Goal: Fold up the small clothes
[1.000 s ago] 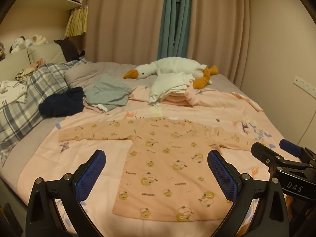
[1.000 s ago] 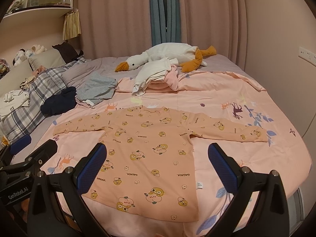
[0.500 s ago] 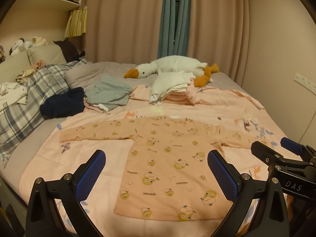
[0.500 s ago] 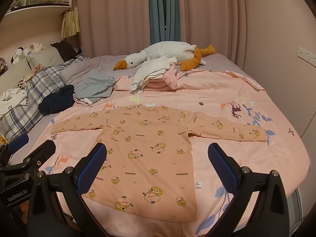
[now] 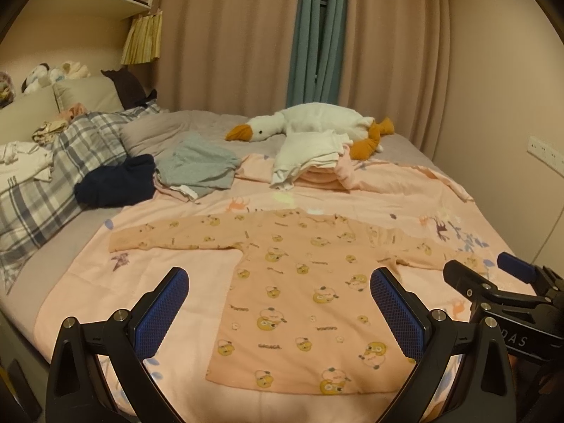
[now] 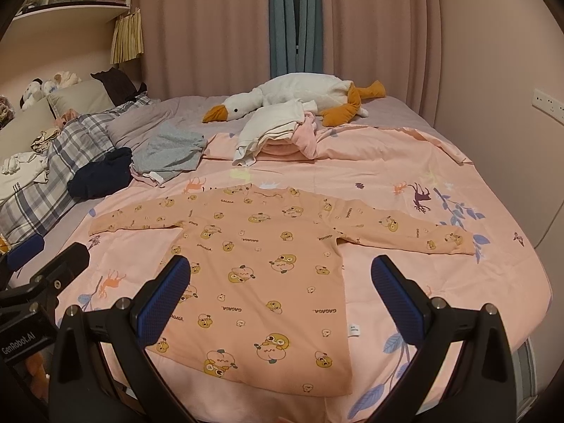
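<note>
Peach shirt with a cartoon print lies flat on the pink bedspread, both long sleeves stretched out sideways and its hem toward the near edge of the bed. Left gripper and right gripper hang above that near edge with their blue-padded jaws spread wide, holding nothing and clear of the cloth. Farther back sit a folded pile of clothes, a grey garment, a dark navy bundle and a plush goose.
</note>
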Demonstrator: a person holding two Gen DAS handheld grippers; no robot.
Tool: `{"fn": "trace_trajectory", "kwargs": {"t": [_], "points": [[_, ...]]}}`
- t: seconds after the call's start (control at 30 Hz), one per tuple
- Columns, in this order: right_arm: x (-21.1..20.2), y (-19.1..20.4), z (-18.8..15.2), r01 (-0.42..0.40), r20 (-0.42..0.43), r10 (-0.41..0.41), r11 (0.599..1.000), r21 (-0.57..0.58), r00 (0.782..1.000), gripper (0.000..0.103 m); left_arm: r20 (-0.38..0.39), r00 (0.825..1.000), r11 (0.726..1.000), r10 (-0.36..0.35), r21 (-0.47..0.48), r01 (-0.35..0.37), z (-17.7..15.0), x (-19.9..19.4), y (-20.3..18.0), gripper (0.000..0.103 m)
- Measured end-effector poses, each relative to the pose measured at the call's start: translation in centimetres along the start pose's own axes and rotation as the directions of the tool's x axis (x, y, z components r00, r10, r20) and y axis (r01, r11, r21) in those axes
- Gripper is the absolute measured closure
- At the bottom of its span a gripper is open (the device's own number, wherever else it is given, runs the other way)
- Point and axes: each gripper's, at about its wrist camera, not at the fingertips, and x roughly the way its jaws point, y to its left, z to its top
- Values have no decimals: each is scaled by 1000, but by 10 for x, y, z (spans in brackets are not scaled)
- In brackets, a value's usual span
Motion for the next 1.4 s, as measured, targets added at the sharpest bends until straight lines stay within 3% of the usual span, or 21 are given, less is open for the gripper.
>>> {"fn": "trace_trajectory", "kwargs": {"t": [0.83, 1.03, 1.13, 1.23, 1.33, 1.4], "points": [[0, 1, 2, 10, -5, -10, 1000, -13, 1000, 0, -10, 1000, 1000, 6, 16, -5, 1, 1, -4, 1], [2, -2, 3, -11, 1, 11, 1000, -9, 1000, 0, -23, 1000, 1000, -20, 18, 21, 3, 15, 3, 1], [14, -22, 16, -52, 5, 52, 998, 23, 999, 0, -10, 1000, 1000, -24, 6, 24, 12, 36, 5, 1], [33, -62, 39, -15, 15, 14, 996, 92, 1000, 0, 16, 998, 998, -59, -8, 59, 20, 67, 8, 1], [64, -114, 61, 93, 17, -97, 983, 160, 995, 0, -34, 995, 993, -91, -82, 88, 18, 110, 23, 1], [86, -155, 69, 188, 12, -198, 947, 259, 980, 0, -51, 991, 985, -127, -127, 120, 10, 135, 30, 1]]}}
